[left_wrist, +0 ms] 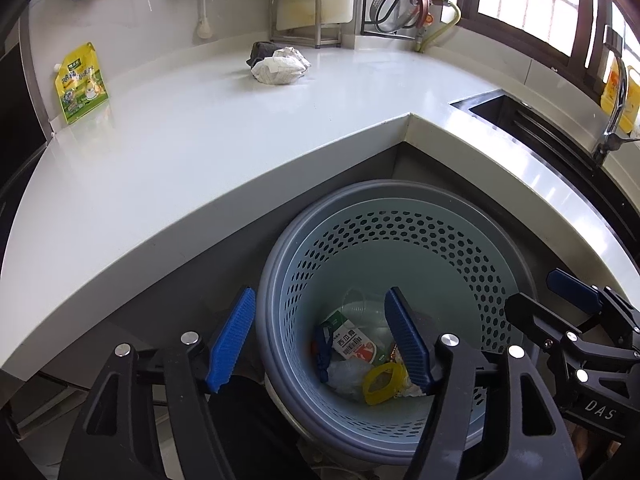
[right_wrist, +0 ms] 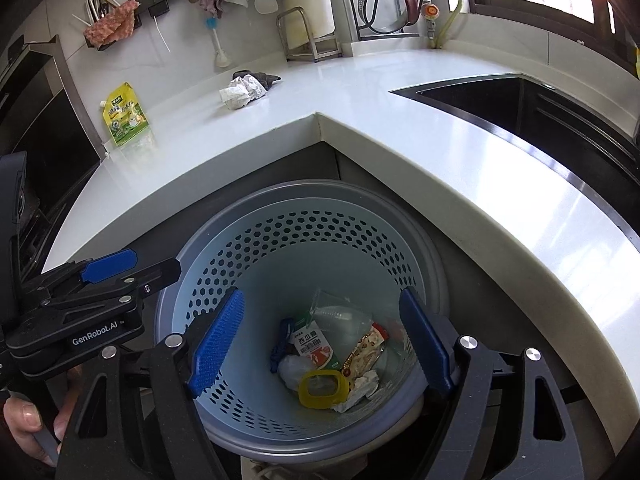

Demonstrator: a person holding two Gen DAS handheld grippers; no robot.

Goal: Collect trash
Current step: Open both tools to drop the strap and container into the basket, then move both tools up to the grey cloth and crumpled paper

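below the white counter (left_wrist: 208,128), both grippers' jaws hang spread wide and empty over the trash basket (left_wrist: 472,248).

My two wrist views sit side by side above the bin (left_wrist: 384,280), looking steeply down into it; both also share the corner table (right_wrist: 360,92) behind, seen from near.

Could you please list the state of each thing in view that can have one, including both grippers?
left gripper: open, empty, above the bin.
right gripper: open, empty, above the bin.
trash bin: unlidded, holds trash at the bottom.
crumpled paper: on the counter, not yet collected.
yellow pouch: upright against the wall, on the counter.
clear plastic cup: lying inside the bin.
yellow ring: in the bin, on top.
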